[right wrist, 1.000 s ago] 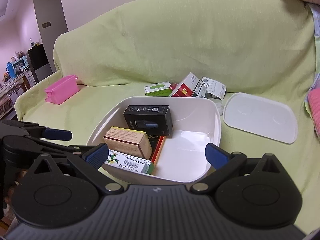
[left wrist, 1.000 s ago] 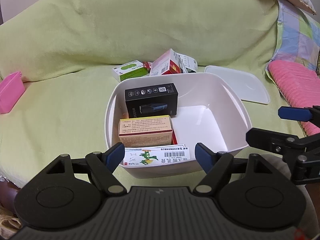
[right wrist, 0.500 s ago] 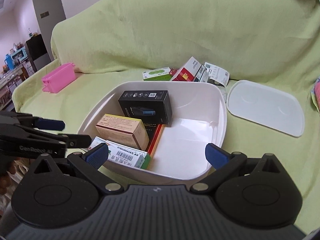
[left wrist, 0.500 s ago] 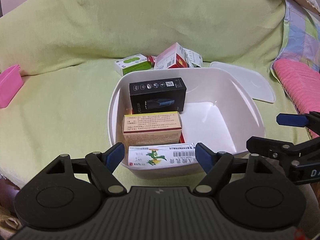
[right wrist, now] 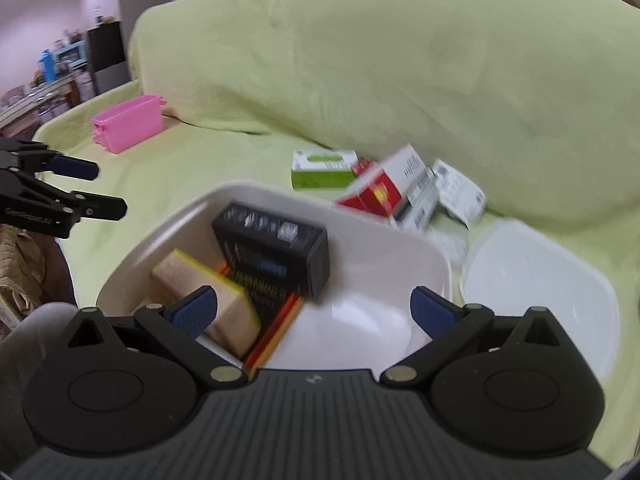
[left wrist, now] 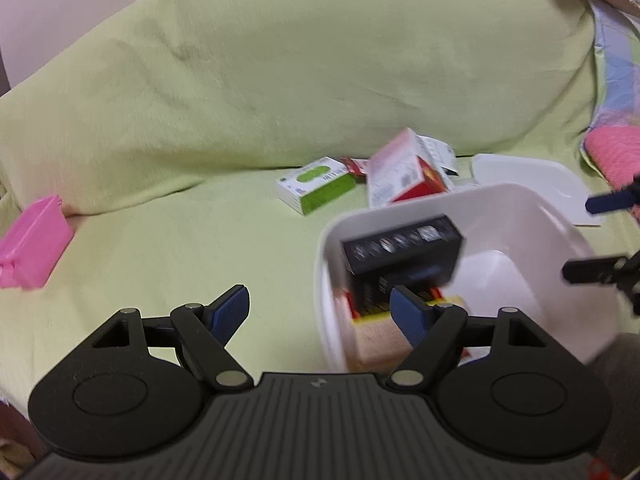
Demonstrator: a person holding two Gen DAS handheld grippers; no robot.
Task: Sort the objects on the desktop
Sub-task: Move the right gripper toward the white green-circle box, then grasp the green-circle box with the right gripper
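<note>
Right wrist view: right tongs (right wrist: 314,308) spread and holding nothing above the white tub (right wrist: 400,240) at centre, where a black box (right wrist: 276,240) leans on a tan box (right wrist: 208,284), packed to one side, likely sparing room. Green box (right wrist: 322,168) lies beyond the tub on the sofa (right wrist: 360,60). Left tongs (left wrist: 320,314) spread too.

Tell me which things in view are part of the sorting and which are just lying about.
Job: white bin holding the black box and tan box; green box, red-and-white boxes beside it on the couch; white lid; both open grippers, left, right.

Lying about: pink container, pink cushion.
</note>
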